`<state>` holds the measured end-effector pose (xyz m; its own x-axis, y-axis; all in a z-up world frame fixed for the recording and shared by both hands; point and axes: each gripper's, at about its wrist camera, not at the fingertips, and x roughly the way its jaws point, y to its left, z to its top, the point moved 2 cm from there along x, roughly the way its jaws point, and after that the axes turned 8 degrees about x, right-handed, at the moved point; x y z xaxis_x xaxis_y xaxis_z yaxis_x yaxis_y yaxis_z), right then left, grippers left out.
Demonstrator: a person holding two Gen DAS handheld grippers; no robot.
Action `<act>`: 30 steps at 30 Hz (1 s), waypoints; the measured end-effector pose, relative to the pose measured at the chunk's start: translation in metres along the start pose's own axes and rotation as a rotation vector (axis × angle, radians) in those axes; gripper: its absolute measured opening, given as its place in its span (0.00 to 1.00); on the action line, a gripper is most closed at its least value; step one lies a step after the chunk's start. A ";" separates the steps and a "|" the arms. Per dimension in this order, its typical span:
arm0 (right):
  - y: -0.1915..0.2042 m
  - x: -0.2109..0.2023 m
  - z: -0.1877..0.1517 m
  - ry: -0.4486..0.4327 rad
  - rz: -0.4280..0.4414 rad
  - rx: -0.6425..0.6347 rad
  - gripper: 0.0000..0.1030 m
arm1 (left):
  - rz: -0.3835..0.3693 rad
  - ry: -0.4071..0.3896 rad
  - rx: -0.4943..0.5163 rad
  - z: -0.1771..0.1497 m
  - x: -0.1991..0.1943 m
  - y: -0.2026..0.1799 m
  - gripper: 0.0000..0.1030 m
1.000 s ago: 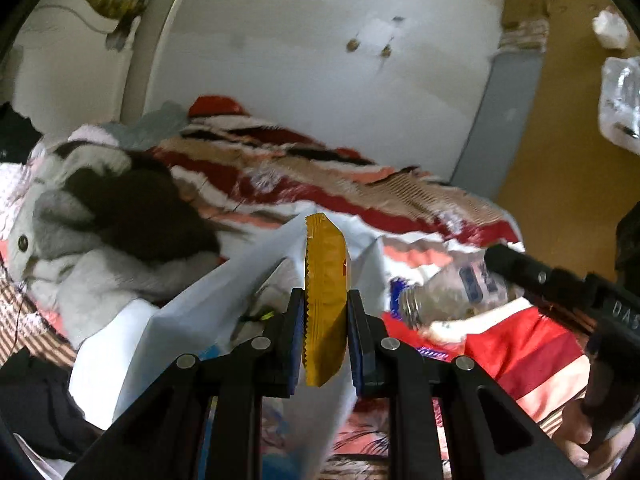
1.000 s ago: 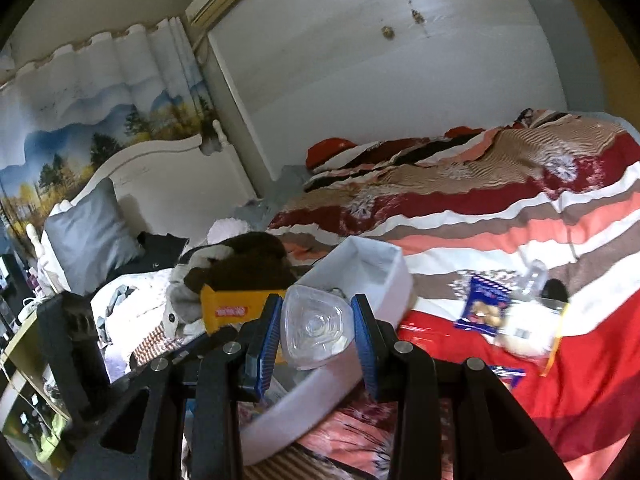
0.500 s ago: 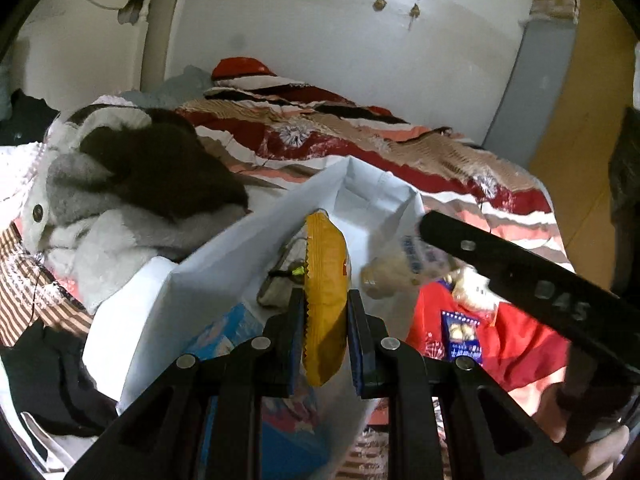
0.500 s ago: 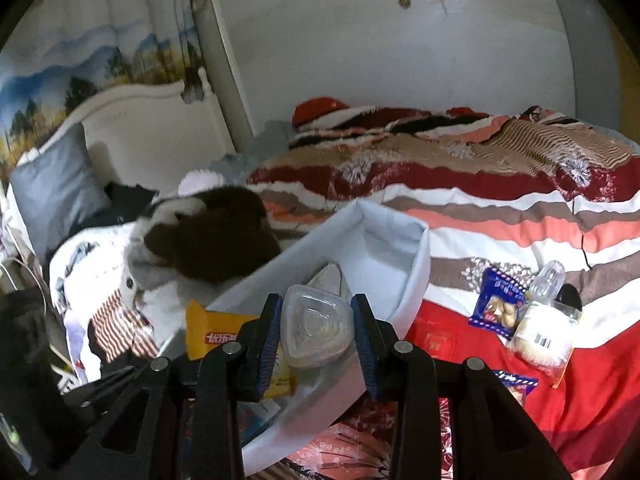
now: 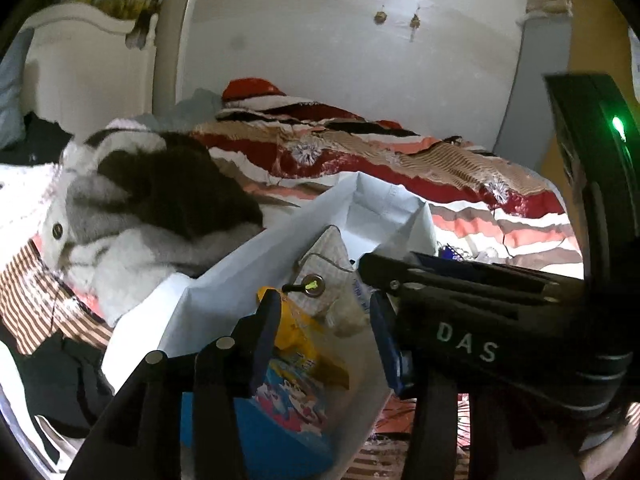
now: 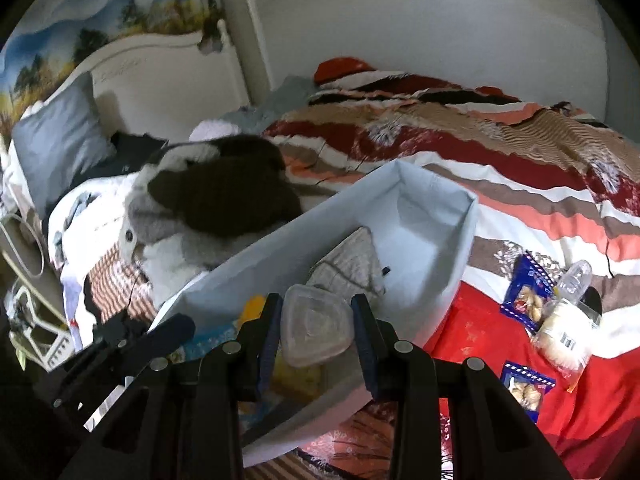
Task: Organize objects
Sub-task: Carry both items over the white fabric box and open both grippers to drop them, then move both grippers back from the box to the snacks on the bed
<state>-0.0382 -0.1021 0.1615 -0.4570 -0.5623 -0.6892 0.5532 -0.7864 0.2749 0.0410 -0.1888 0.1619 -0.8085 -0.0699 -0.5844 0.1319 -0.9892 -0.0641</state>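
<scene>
A white fabric bin (image 5: 224, 280) (image 6: 432, 248) lies on the bed. My left gripper (image 5: 324, 320) is open over its near end; the yellow snack packet (image 5: 296, 332) lies loose in the bin below the jaws, on a blue package (image 5: 280, 408). My right gripper (image 6: 316, 328) is shut on a clear plastic container (image 6: 316, 328) and holds it over the bin's near end. The right gripper's black body (image 5: 472, 320) crosses the left wrist view. A grey pouch (image 6: 352, 264) lies inside the bin.
A plush toy (image 6: 208, 200) lies left of the bin. Blue snack packs (image 6: 528, 292), a clear bottle (image 6: 576, 280) and a bagged bun (image 6: 564, 332) lie on the red striped blanket (image 6: 480, 152) to the right. A grey pillow (image 6: 56, 140) sits at the headboard.
My left gripper has opened and let go of the yellow packet, which now lies in the bin. My right gripper has moved down over the bin with the container.
</scene>
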 end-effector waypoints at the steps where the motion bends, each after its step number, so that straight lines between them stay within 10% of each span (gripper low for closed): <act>1: 0.001 0.001 0.000 0.012 0.011 0.002 0.33 | 0.005 -0.003 0.002 0.000 0.001 -0.001 0.45; 8: -0.021 -0.001 0.006 0.111 0.175 0.144 0.35 | -0.042 -0.064 -0.017 0.003 -0.005 0.001 0.47; 14: -0.061 -0.031 -0.001 0.047 0.321 0.298 0.59 | -0.129 -0.080 0.024 0.002 -0.002 -0.016 0.50; 19: -0.084 -0.066 -0.012 -0.045 0.269 0.265 0.59 | -0.158 -0.096 0.119 -0.001 0.002 -0.045 0.45; 22: -0.097 -0.085 -0.025 -0.081 0.187 0.221 0.59 | -0.143 -0.057 0.206 -0.006 0.011 -0.068 0.02; 30: -0.146 -0.105 -0.077 -0.126 -0.134 0.095 0.59 | -0.259 -0.046 0.290 -0.027 0.028 -0.120 0.03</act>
<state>-0.0173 0.0910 0.1420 -0.6085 -0.4742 -0.6363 0.4167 -0.8733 0.2524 0.0180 -0.0685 0.1319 -0.8194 0.1879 -0.5415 -0.2425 -0.9697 0.0304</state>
